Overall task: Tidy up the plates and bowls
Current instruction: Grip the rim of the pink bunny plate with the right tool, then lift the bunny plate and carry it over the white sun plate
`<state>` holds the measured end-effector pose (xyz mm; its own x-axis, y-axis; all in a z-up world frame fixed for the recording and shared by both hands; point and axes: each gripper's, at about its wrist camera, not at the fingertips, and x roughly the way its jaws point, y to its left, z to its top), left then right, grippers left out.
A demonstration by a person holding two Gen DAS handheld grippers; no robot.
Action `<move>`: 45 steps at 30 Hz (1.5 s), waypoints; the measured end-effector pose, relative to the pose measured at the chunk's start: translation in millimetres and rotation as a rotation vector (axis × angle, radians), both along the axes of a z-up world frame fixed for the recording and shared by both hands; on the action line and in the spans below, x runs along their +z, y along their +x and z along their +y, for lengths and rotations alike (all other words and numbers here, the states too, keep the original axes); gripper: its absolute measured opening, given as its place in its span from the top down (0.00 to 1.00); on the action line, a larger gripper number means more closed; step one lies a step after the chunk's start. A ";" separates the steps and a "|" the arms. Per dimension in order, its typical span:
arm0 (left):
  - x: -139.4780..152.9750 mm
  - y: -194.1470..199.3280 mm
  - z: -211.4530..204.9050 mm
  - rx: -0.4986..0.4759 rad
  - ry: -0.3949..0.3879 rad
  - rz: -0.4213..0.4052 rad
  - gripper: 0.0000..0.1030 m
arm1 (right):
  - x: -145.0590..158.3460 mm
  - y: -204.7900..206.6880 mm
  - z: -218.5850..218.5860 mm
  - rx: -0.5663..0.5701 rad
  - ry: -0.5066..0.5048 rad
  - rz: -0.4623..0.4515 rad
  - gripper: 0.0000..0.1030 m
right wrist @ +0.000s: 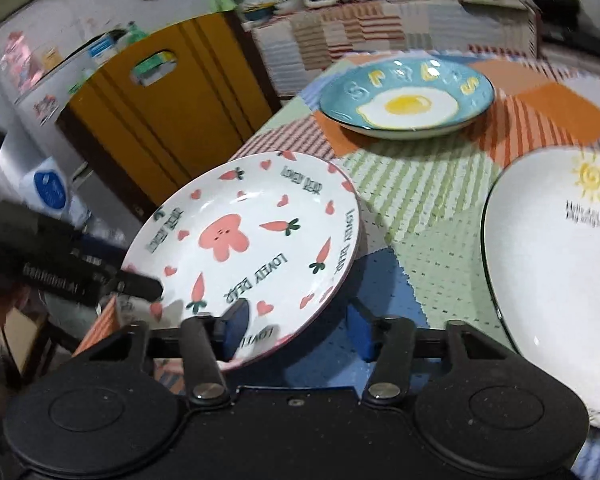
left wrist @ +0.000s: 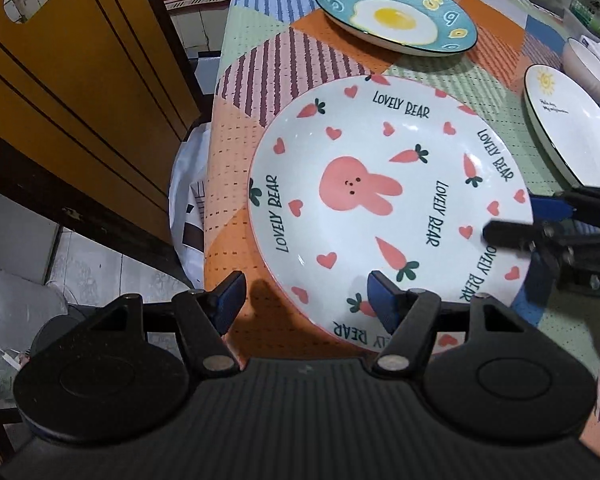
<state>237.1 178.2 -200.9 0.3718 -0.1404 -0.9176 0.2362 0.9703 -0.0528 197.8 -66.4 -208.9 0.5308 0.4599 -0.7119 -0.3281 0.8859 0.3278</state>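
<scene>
Glossy round bunny plate (left wrist: 384, 208) between spread left jaws and right jaws, rim unpinched

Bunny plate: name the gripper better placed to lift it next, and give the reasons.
Probably the right gripper: its fingers straddle the rim of the bunny plate, one over the plate, one outside, and that edge looks tilted up. The left gripper also brackets the rim, but with a wider gap.
</scene>
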 end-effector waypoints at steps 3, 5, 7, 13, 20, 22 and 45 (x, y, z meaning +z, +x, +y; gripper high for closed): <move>-2.8 0.5 -1.0 -0.002 -0.015 -0.005 0.65 | -2.7 2.2 -3.8 -0.056 0.004 -0.019 0.79; -2.5 -1.7 -1.0 -0.008 -0.012 -0.021 0.67 | -3.3 -0.4 -3.2 -0.052 -0.002 -0.036 0.80; -1.7 -1.3 2.0 0.007 -0.024 -0.020 0.68 | -2.5 1.4 -4.0 -0.057 0.001 -0.027 0.80; -1.7 3.4 3.8 0.032 -0.038 0.002 0.69 | -2.3 10.0 -5.2 -0.060 0.020 0.031 0.80; -1.6 2.1 0.0 0.053 -0.033 0.013 0.69 | -4.3 16.4 -8.2 -0.003 0.032 0.040 0.80; 1.1 -1.1 -1.4 0.049 -0.047 0.017 0.69 | -2.3 19.6 -11.3 0.007 0.034 0.057 0.80; 128.6 -42.5 -68.8 -0.144 -0.108 -0.075 0.69 | 114.7 -47.7 -80.6 -0.052 0.036 -0.127 0.79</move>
